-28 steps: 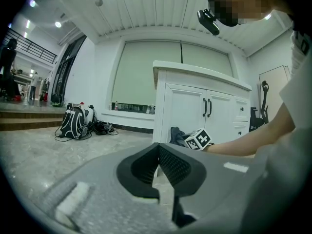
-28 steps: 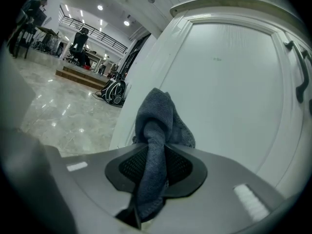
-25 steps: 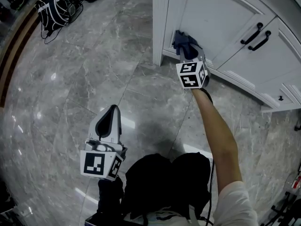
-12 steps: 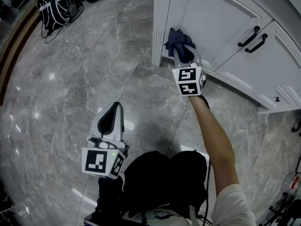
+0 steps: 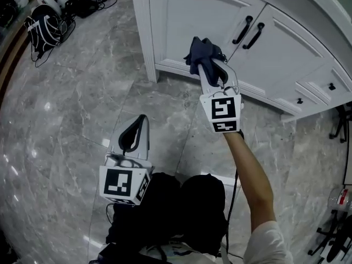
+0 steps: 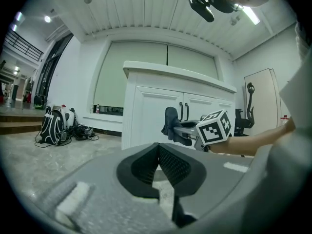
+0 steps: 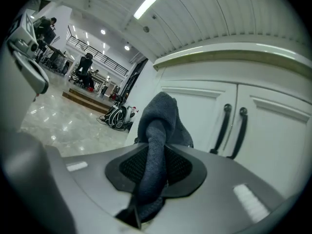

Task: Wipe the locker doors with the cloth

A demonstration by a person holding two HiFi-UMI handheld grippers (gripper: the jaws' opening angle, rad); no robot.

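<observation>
My right gripper [image 5: 207, 61] is shut on a dark blue cloth [image 5: 197, 49], whose bunched end rests at the lower part of the left white locker door [image 5: 192, 10]. In the right gripper view the cloth [image 7: 157, 126] runs up between the jaws, with that door's black handle [image 7: 223, 128] to the right. The second door [image 5: 286, 54] stands right of the paired handles [image 5: 242, 31]. My left gripper [image 5: 135, 135] hangs low over the marble floor, away from the lockers. Its jaws [image 6: 158, 152] are shut with nothing in them, and it looks toward the cloth [image 6: 170, 123].
The cabinet's white corner post [image 5: 144, 32] is left of the cloth. Backpacks and cables [image 5: 47, 18] lie on the floor at the far left. Small drawers with black knobs [image 5: 330, 86] sit right of the doors. Chair legs [image 5: 330, 241] show at the bottom right.
The right gripper has slid the cloth along the door, away from the corner post and toward the handles. The left gripper has stayed low and shut.
</observation>
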